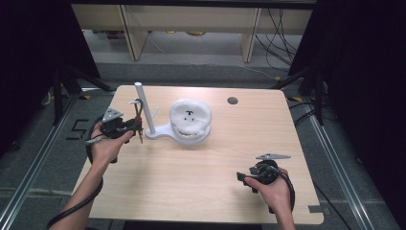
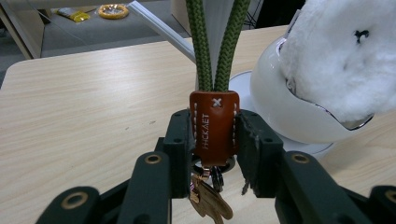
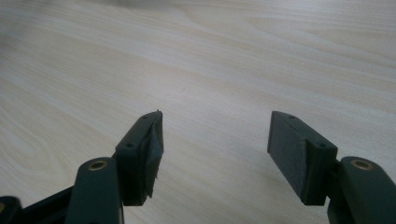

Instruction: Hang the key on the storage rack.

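A keychain (image 2: pixel 214 126), a brown leather tab on a loop of green cord with keys dangling below, sits between the pads of my left gripper (image 2: pixel 214 135), which is shut on the tab. In the high view the left gripper (image 1: pixel 139 125) holds the keychain (image 1: pixel 138 115) upright just left of the white stand's post (image 1: pixel 145 108). The cord's top reaches up beside the post; whether it hangs on anything I cannot tell. My right gripper (image 1: pixel 239 177) rests low at the table's front right, jaws open and empty (image 3: pixel 215 140) over bare wood.
A white fluffy plush (image 1: pixel 190 115) with a small black face sits in the stand's round white dish (image 2: pixel 275 107), right of the post. A round cable hole (image 1: pixel 232 100) lies at the table's back right. Black frames and shelving stand beyond the table.
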{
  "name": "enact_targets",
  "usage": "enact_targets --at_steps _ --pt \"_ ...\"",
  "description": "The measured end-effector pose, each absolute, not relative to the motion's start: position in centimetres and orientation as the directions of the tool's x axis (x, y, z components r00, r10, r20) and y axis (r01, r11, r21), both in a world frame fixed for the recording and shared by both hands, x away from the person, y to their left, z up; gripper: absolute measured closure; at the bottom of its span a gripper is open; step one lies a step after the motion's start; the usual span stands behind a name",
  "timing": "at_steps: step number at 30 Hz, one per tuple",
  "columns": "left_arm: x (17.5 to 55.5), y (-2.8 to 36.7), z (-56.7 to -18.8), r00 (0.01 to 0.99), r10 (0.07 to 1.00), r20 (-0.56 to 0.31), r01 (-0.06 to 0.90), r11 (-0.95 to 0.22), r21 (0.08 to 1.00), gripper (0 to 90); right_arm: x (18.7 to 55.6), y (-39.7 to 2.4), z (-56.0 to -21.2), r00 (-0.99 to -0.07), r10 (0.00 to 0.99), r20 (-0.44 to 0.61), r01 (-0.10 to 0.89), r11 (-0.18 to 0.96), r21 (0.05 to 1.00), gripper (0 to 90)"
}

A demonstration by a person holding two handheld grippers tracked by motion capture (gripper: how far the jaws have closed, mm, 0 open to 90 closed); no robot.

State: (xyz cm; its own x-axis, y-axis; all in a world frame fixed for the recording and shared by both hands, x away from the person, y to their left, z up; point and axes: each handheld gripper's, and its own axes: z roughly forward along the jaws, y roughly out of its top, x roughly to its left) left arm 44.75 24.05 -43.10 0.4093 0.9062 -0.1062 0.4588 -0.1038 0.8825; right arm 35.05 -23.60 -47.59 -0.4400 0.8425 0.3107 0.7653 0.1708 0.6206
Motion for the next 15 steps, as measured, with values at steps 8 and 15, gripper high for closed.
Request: enact_targets --at_steps 8,15 --pt "45.26 23.66 -43.34 0.412 0.907 -0.085 0.457 -0.125 0.881 65.0 35.07 -23.67 -47.63 -0.435 0.845 0.311 0.766 0.166 0.621 36.8" --pt "45.0 23.74 -43.55 0.411 0.909 -0.072 0.448 -0.133 0.884 58.5 35.06 -23.66 -47.66 -0.435 0.845 0.312 0.769 0.167 0.618 36.8"
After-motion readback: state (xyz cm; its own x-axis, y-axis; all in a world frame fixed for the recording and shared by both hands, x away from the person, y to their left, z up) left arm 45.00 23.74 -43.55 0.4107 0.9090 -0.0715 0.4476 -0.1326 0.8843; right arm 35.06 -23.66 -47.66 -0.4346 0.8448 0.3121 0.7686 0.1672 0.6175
